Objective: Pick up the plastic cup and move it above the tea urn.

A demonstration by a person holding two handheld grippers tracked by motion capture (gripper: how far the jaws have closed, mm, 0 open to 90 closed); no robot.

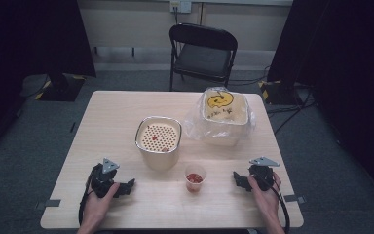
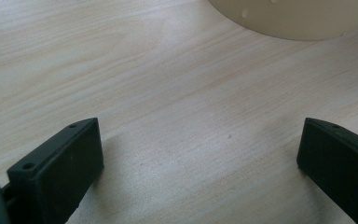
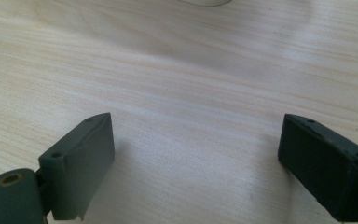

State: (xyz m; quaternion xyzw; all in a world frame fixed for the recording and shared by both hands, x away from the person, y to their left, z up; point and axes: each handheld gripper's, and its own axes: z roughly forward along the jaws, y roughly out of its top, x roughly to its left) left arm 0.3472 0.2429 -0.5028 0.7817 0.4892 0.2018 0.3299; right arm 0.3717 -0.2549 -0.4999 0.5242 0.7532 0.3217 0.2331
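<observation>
Both grippers sat wide apart-jawed on table (image 1: 126, 105): left gripper (image 1: 129, 185) & right gripper (image 1: 236, 178) flanked small cup (image 1: 195, 177), nothing held.

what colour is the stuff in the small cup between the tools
Red, inside a clear small cup; it shows best in the high view.

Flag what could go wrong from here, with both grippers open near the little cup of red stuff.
1. The small cup stands between the left gripper and right gripper; a sideways nudge could tip it and spill its red contents.
2. The cup looks thin; a hard squeeze might crush it.
3. The strainer container stands just behind, so a lifted cup could clip its rim.
</observation>
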